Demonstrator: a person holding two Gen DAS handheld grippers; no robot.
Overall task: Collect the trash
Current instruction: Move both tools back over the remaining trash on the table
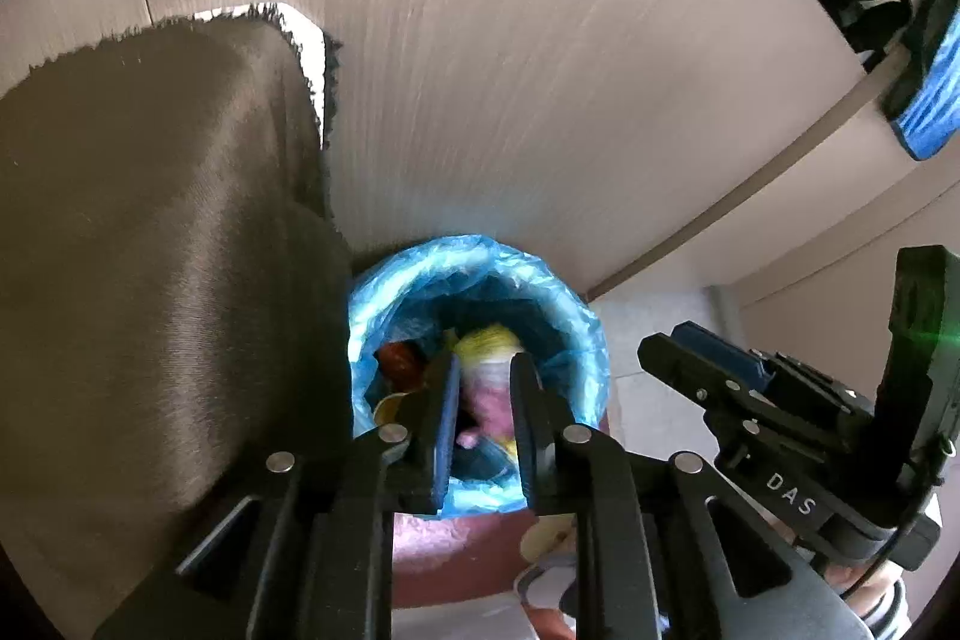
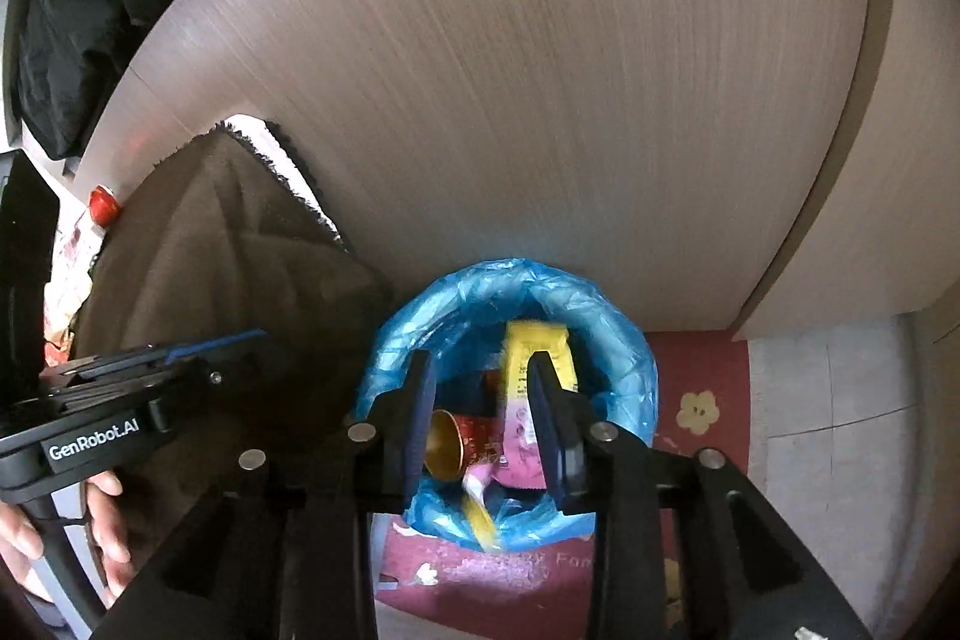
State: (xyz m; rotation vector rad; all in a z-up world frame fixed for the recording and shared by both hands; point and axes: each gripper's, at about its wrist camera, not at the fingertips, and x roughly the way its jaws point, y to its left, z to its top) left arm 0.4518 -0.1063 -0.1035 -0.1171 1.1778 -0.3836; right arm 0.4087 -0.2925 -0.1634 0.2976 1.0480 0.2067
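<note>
Bin w/ blue liner – one, holding 1 red cup, 1 yellow-pink wrapper; left tool, right tool – both released.

Bin: round, lined with a crinkled blue plastic bag folded out over the rim. Stands upright on a red mat, close against a wood-grain panel, with brown fabric just beside it.

Inside, loose trash:
- Yellow-and-pink wrapper, long, flat, blurred, leaning toward the far wall, yellow end up.
- Red cup with gold inside, on its side, mouth turned to the near-left.
- Small pale pink-and-yellow piece at the near wall, blurred.

In the left wrist view, the same bin shows a dark red item at its left wall.
</note>
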